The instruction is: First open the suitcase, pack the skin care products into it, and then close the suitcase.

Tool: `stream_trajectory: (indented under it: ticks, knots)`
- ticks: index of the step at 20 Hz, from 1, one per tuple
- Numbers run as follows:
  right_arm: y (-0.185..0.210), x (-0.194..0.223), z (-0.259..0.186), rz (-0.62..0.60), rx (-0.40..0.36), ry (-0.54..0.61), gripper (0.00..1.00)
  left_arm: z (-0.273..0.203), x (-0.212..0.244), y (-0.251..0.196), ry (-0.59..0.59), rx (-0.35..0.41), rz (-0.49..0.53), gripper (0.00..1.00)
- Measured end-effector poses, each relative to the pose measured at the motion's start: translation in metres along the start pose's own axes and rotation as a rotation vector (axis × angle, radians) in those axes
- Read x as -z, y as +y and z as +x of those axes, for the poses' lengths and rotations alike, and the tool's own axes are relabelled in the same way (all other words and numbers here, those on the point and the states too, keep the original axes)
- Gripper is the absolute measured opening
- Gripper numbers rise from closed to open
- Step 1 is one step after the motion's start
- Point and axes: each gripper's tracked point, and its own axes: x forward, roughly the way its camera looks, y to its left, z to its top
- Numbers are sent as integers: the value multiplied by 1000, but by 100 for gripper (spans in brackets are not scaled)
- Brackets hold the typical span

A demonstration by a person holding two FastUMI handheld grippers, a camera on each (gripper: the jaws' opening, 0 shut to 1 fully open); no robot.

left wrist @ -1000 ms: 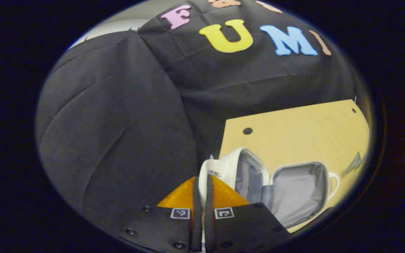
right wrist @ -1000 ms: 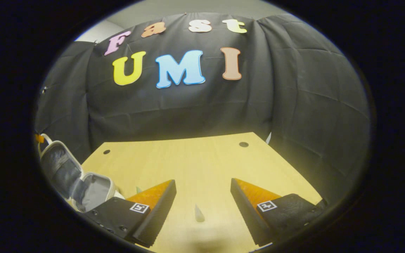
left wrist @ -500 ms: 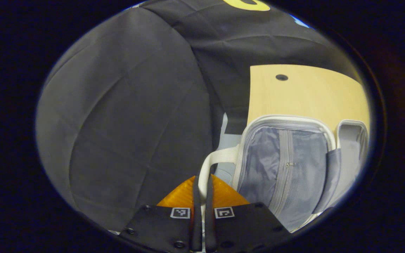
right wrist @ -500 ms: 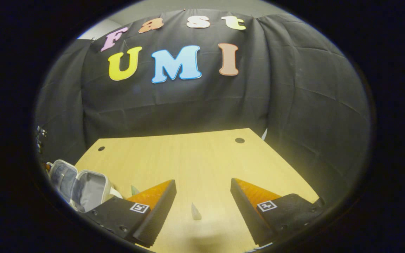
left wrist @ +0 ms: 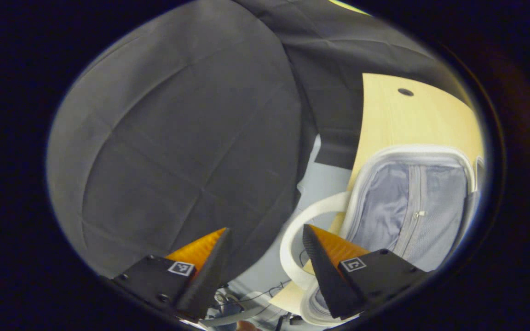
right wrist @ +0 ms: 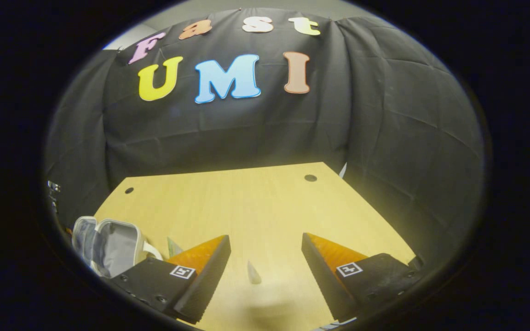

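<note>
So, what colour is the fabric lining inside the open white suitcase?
Pale grey, with a grey zipped mesh panel. The open white suitcase shows it best in the left gripper view.

Suitcase [left wrist: 412, 207]: lying open on the table [left wrist: 407, 119], ahead and right of the left gripper [left wrist: 265, 257]; its handle [left wrist: 302, 230] just beside that gripper's right finger. Small tube [right wrist: 253, 272]: on the table, between the right gripper's [right wrist: 265, 266] fingers. Suitcase far left of that gripper.

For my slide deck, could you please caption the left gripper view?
Left gripper, jaws open, beside the white handle of the opened suitcase on the table.
</note>
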Motion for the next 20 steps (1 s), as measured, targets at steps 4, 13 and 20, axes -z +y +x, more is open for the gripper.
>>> stream_trajectory:
  ticks: [4,13,20]
  knots:
    - [2,3,0,-18,-13,1,95,-94,-70,-3,-318,51,-108,98]
    - [-8,20,-2,-15,-22,54,95,-323,-30,-354,-448,904,245,97]
    - [-54,50,-14,18,19,135,95,-383,85,-518,-328,1125,549,98]
